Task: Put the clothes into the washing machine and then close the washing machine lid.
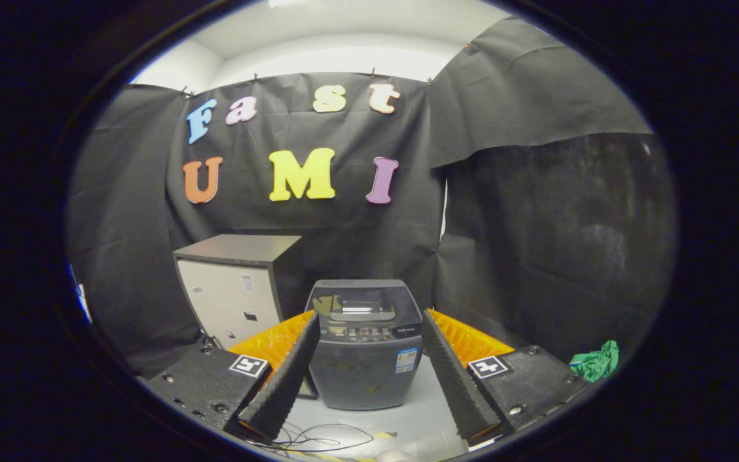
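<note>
gripper [369, 378] held wide, nothing gripped. washer [365, 343] seen beyond fingers, lid [363, 301] down. green cloth [595, 362] on floor, off right of fingers, well apart from washer. lid shut, cloth out: cloth pickup judged pending, lid needing lifting.

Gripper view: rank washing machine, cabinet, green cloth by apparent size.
1-2. Washing machine and cabinet: look alike; the machine stands nearer, so unsure.
3. Green cloth: clearly smallest.
Gripper open, holding nothing.

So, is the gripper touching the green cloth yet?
Apart. The gripper view shows the open gripper framing the washer; the green cloth lies off to the right, beyond the fingers.
</note>
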Available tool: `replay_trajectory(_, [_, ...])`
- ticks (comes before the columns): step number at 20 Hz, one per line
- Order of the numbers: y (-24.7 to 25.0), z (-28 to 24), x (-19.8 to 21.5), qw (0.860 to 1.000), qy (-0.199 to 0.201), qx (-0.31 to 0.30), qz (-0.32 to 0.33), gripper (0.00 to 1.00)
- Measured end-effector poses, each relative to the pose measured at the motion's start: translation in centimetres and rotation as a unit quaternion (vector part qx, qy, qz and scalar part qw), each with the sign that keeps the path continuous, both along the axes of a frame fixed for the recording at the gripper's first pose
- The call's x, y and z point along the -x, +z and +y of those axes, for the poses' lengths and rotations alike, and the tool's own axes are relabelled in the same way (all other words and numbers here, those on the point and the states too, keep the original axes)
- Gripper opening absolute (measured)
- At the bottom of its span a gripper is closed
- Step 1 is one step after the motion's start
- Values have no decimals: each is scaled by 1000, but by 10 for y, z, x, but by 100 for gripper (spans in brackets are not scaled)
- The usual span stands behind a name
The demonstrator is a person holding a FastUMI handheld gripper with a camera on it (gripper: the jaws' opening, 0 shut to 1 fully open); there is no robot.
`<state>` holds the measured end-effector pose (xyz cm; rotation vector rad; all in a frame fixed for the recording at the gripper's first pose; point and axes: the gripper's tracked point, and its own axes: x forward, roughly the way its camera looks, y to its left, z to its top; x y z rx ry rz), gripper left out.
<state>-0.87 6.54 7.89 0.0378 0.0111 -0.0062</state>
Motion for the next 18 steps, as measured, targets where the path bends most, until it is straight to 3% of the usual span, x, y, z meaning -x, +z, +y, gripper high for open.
replay_trajectory(18, [21,1,12,1000,6,5,-7,99])
